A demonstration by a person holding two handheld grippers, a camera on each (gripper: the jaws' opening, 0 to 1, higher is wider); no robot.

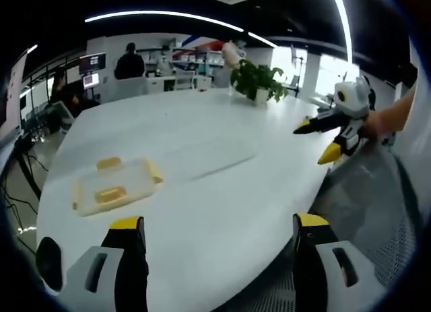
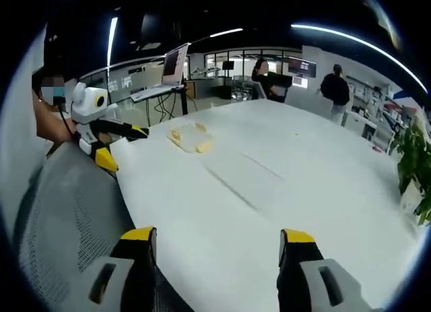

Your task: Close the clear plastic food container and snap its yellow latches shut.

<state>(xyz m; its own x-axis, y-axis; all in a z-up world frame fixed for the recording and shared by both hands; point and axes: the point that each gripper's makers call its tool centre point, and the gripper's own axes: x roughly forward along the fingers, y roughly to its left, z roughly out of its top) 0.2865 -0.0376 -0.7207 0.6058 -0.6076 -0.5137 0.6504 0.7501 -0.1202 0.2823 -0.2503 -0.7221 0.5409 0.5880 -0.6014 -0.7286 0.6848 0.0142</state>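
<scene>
Both grippers off the table [image 1: 222,191], holding nothing.

Left gripper [image 1: 219,224]: jaws spread wide, yellow tips up from the bottom of the left gripper view, over the near edge of the table. Nothing between them but bare white tabletop.

Right gripper [image 2: 219,236]: jaws also spread wide, empty, over the table [image 2: 289,191] edge from the other side. In the left gripper view it [image 1: 323,140] comes in from the right, in a hand [image 1: 377,123], jaws apart, hanging just past the table's right edge. The left one shows in the right gripper view [image 2: 121,147] at the far left, jaws apart, beside the table edge above a grey mesh chair back [image 2: 74,211].

Container [image 1: 116,184]: clear, flat on the table near its left edge in the left gripper view, well apart from both grippers. Yellow latches [image 1: 108,164] visible on its sides, one looks flared out at the right end; can't tell whether the lid is seated or any latch is snapped. In the right gripper view it [image 2: 190,138] sits near the far-left edge, close to the left gripper but not touching.

Also there: potted plant [image 1: 258,81] at the far edge of the table, people [image 1: 129,63] and desks behind, laptop [image 2: 174,64] on a stand beyond the table.
</scene>
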